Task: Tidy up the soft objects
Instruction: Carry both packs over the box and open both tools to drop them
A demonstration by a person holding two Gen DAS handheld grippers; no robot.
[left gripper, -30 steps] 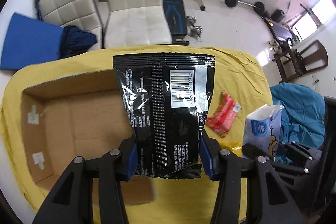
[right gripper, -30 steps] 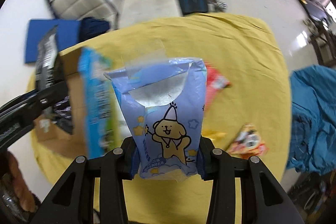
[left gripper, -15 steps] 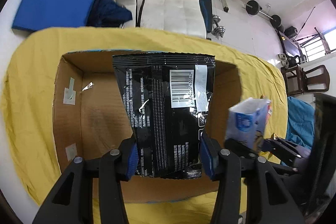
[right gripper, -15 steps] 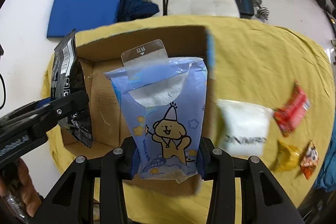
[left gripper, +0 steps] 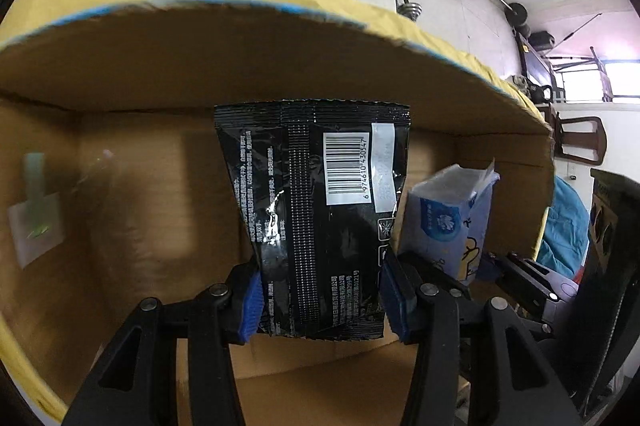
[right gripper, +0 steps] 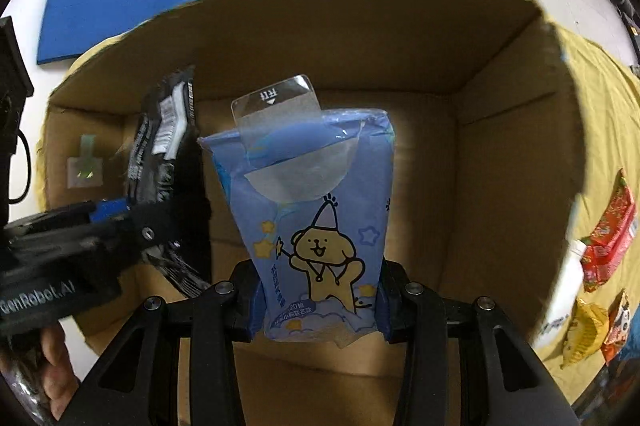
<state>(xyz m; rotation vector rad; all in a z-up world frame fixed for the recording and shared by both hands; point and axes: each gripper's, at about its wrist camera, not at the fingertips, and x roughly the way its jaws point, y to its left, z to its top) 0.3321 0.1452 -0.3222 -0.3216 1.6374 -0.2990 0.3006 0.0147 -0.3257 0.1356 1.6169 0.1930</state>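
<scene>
- Left tool [left gripper: 320,302] clamped on a black snack bag [left gripper: 316,210] with a barcode label, held over the open cardboard box [right gripper: 500,154].
- Right tool [right gripper: 318,306] clamped on a blue tissue pack [right gripper: 308,218] printed with a cartoon bear, beside it over the box.
- Red and yellow snack packets [right gripper: 610,238] lie outside the box on the yellow-covered counter [right gripper: 600,98].
- "GenRobot.AI" reads on the left tool's body.
</scene>
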